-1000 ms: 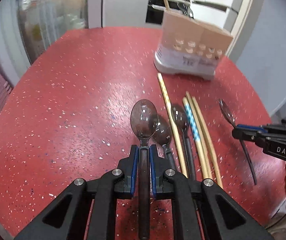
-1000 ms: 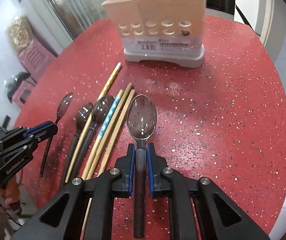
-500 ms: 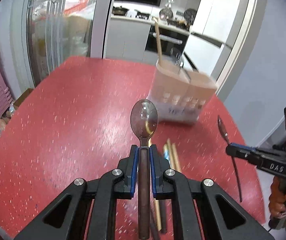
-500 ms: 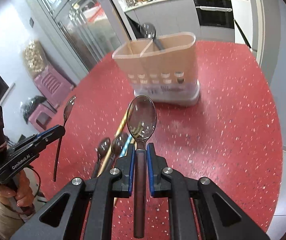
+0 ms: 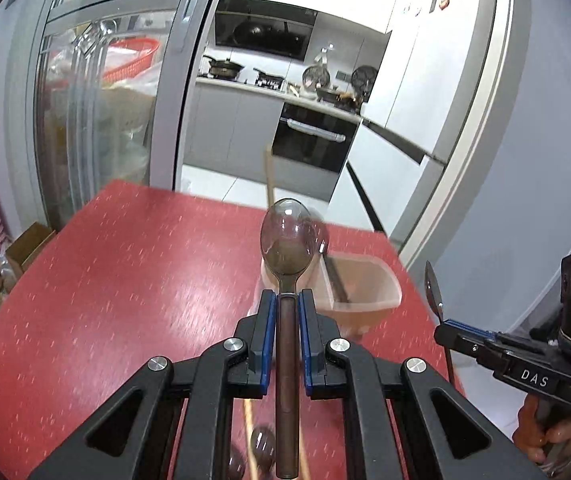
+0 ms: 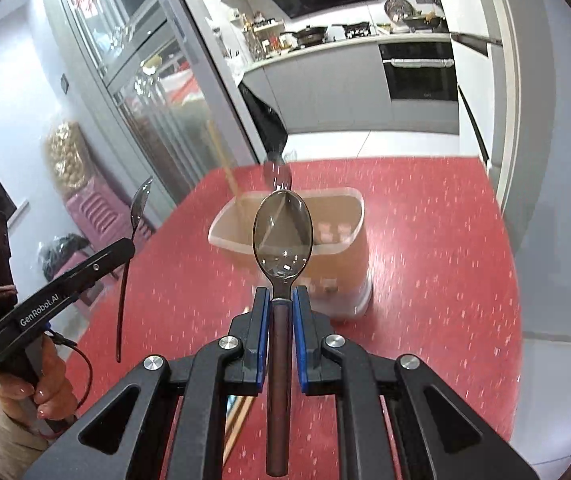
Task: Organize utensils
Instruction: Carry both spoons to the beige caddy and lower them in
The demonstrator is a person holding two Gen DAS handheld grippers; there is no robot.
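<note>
Left claw: your left gripper (image 5: 286,334) is closed on the brown handle of a spoon (image 5: 288,240); the bowl points forward, above the table.
Right claw: your right gripper (image 6: 278,334) is also closed on the handle of a second spoon (image 6: 282,236), bowl forward, in line with the holder.
Holder: the beige utensil holder (image 6: 341,248) stands on the table just beyond both spoons; it has a divider inside, and a wooden stick (image 6: 221,160) and a dark spoon already stand in it.
Risk, collision: both spoons aim at one narrow opening, so if you lower them together, I think they may knock each other or the rim.
Risk, slip: each handle is thin and held only between two flat pads; a knock on the rim could turn the spoon or push it out of the grip.
Risk, tipping: the holder looks light, so a push on its wall may shift it or tip it.
Risk, compartment: the views are blurred, so I cannot tell which compartment lies under each spoon.
Surface: a red speckled table (image 5: 125,260); some utensils are lying on it under your left claw.
Room: a kitchen with an oven (image 5: 313,136), grey cabinets and a glass door (image 5: 97,112).
</note>
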